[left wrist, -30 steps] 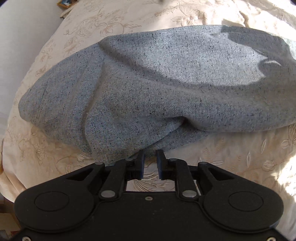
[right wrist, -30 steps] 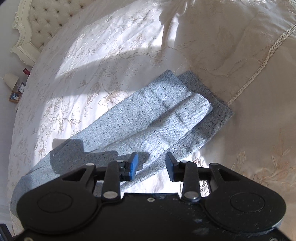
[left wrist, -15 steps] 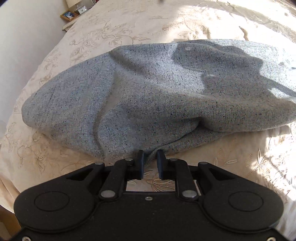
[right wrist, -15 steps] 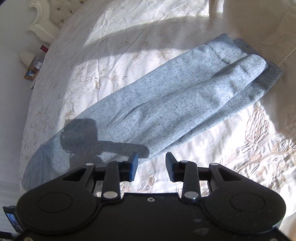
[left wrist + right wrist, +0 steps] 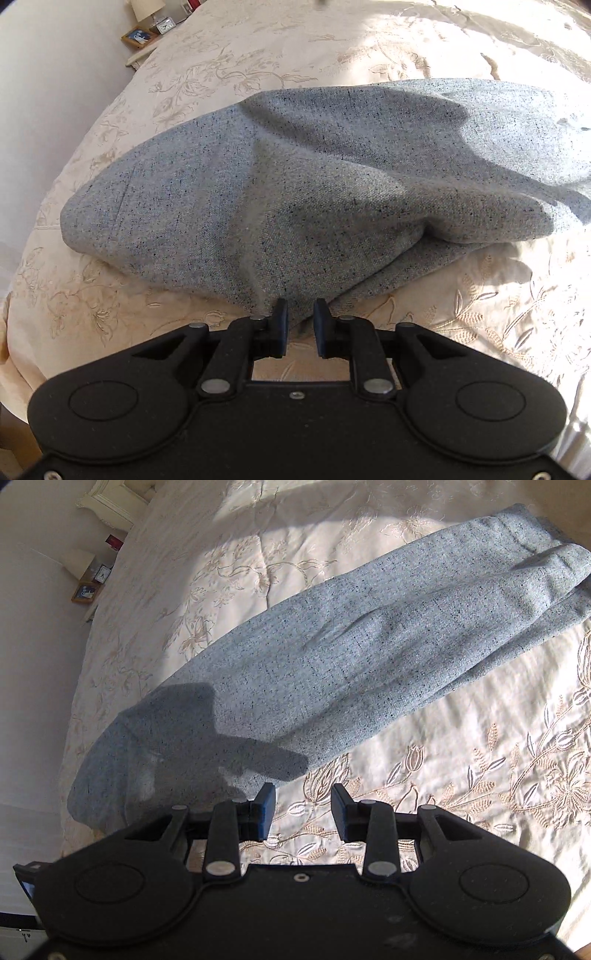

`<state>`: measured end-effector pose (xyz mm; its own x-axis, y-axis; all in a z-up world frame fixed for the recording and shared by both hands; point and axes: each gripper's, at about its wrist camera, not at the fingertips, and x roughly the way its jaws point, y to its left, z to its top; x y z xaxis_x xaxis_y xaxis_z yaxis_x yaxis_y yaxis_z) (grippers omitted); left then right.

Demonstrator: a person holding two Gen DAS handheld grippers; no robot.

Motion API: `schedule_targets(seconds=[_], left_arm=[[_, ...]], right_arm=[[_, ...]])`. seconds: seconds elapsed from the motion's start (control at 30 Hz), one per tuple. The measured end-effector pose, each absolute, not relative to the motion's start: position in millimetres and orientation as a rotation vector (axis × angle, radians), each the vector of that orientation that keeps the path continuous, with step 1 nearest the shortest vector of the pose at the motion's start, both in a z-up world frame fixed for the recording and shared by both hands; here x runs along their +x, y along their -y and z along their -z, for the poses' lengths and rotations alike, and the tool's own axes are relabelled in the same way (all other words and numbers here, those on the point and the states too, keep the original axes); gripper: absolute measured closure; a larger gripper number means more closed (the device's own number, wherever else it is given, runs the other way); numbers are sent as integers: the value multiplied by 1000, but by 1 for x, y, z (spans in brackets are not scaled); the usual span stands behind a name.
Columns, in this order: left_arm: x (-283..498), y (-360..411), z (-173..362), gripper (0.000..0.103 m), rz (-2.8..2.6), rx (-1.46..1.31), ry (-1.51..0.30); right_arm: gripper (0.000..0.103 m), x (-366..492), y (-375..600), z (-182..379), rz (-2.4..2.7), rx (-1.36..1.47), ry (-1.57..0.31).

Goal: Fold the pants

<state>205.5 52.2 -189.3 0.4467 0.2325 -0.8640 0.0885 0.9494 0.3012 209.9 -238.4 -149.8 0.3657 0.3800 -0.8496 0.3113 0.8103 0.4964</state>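
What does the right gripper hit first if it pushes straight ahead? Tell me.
Probably the embroidered bedspread: the open right gripper points at bare cover just beside the grey pants, whose edge lies close on its left. Depth is unclear.

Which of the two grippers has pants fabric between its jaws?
The left gripper: its jaws pinch a fold of the gray pants. The right gripper is open over bare bedspread.

Hard sunlight, sharp shadows, fisheye-bent edges.

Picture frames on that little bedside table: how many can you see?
1. A small wooden picture frame stands on the bedside table at the bed's far corner, beside a clock and a lamp. Others may be hidden.
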Motion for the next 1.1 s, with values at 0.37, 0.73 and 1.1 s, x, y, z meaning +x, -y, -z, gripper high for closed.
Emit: schedule_targets(seconds=[0.37,0.73,1.1], left_arm=[[203,-57,196,72,-102,335,-1127],[218,-57,204,59,-169,353,-1108],[216,-56,208,59,-194,344,-1132]], right_arm=[[66,208,226,152,-63,702,-1244],[66,206,234,148,-79,698,-1241],[66,199,236,146,-158,686,-1273]])
